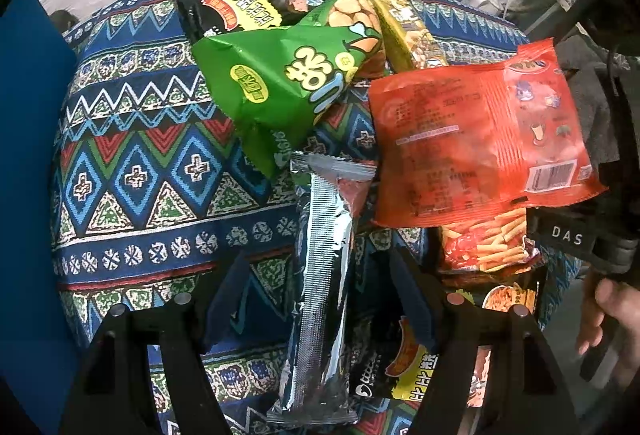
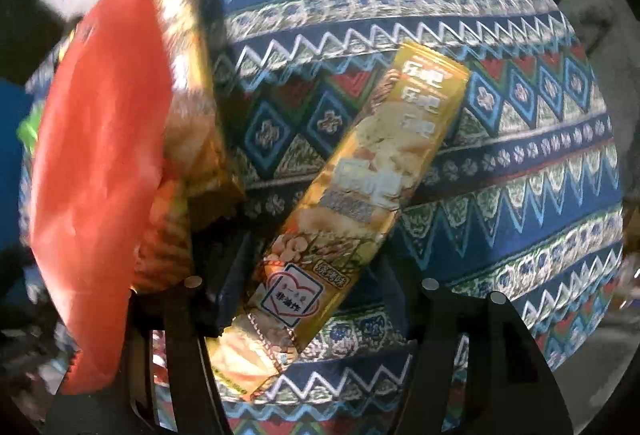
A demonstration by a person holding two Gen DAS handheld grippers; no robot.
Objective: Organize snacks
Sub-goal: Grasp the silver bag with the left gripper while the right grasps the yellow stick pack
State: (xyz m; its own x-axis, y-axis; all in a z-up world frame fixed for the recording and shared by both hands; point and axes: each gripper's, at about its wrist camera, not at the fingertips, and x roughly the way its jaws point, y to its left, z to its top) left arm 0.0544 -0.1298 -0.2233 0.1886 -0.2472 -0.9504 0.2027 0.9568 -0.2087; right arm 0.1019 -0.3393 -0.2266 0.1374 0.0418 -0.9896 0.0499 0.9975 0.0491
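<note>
Cloth point(image 2: 500, 163) bare R of gold pack point(image 2: 352, 195), red bag point(image 2: 100, 155) crowding L.

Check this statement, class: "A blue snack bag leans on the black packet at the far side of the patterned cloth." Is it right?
Not quite. The bag leaning on the black packet is green, not blue, as the left wrist view shows. It does sit at the far side of the patterned cloth.
</note>
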